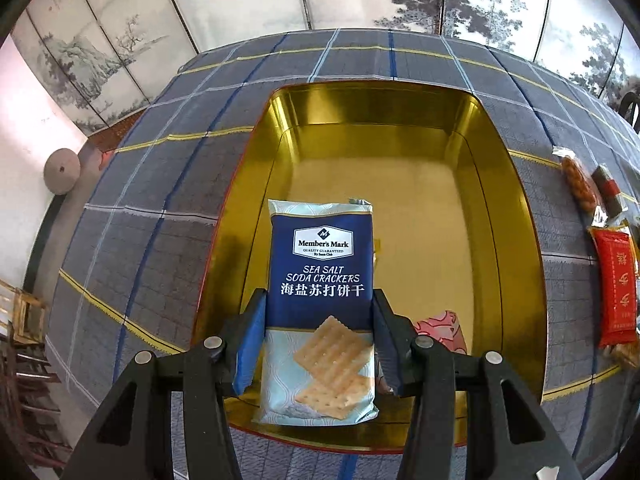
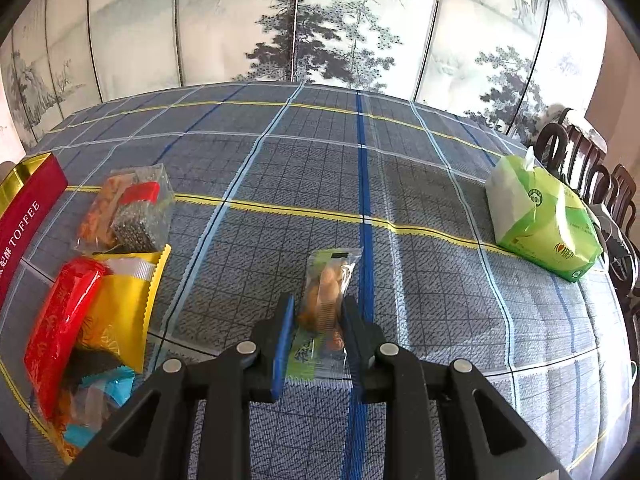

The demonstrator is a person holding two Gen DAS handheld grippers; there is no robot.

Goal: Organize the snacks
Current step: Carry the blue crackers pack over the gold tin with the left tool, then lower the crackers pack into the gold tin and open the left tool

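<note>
My left gripper (image 1: 319, 312) is shut on a blue and pale soda cracker packet (image 1: 320, 280), held over the near-left part of a gold-lined tin (image 1: 400, 120) with a red outside. A pink wrapped snack (image 1: 442, 330) lies at the tin's near edge, partly hidden by my right-hand finger. My right gripper (image 2: 318, 312) is shut on a clear and green packet of golden biscuits (image 2: 326, 292), just above the checked tablecloth. To its left lies a heap of snacks: a red packet (image 2: 60, 316), a yellow packet (image 2: 120, 304) and a clear one with a red band (image 2: 128, 212).
The tin's red side, lettered TOFFEE (image 2: 28, 216), shows at the far left of the right wrist view. A green tissue pack (image 2: 540, 220) sits at the table's right, with dark chairs (image 2: 592, 176) beyond. A painted folding screen (image 2: 320, 20) stands behind the table.
</note>
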